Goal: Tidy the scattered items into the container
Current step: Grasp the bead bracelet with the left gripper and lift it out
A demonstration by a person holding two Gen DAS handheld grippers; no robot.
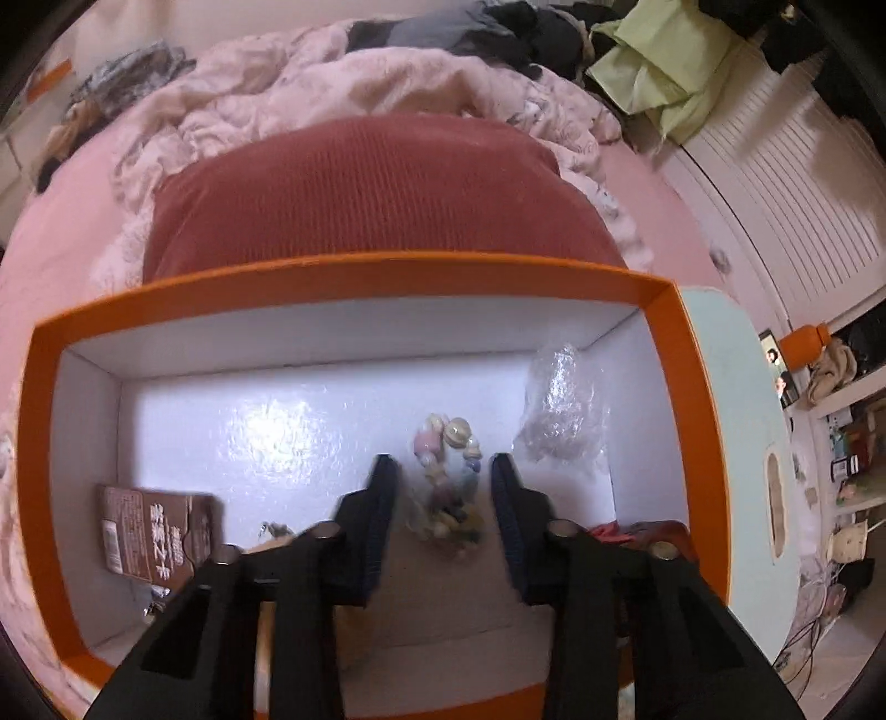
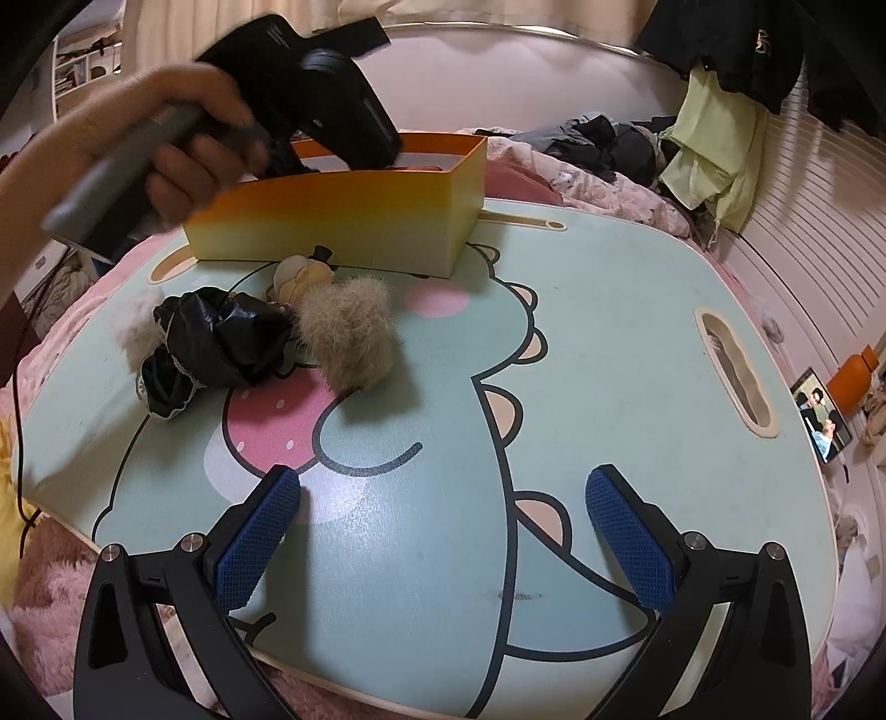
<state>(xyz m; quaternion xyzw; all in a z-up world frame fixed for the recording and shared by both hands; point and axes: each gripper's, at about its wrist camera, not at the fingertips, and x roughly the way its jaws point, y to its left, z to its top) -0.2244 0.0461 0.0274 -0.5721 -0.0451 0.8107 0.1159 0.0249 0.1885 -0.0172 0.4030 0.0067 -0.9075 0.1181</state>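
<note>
Bedroom setting: a mint-green cartoon-printed surface [image 2: 637, 343] lies across a bed with pink bedding [image 1: 66, 232]. Nearest in the right wrist view, the right tool [image 2: 443, 531] hovers above the bare surface with its blue-padded fingers [image 2: 260, 531] spread wide apart and nothing between them. Beyond it, toward the left, the scattered items form a cluster on the surface: a crumpled black plastic bag [image 2: 216, 343], a beige fur pompom [image 2: 349, 332] just beside it, and a small pale figurine [image 2: 299, 277] behind both. Farther back stands the orange box [image 2: 343, 216], the container, with the left hand [image 2: 183, 138] holding its tool body above the box's open top.

In the left wrist view, the left tool [image 1: 446, 509] points down into the orange box [image 1: 39, 443], fingers apart; a blurred string of pastel beads [image 1: 448, 482] shows between them, and it cannot be told whether it touches either finger. On the white box floor lie a brown printed packet [image 1: 160, 531] at left and a clear crumpled wrapper [image 1: 559, 404] at right. Behind the box rests a rust-red ribbed cushion [image 1: 360, 188], then a rumpled pale blanket [image 1: 332, 72] and dark clothes [image 1: 470, 27].
</note>
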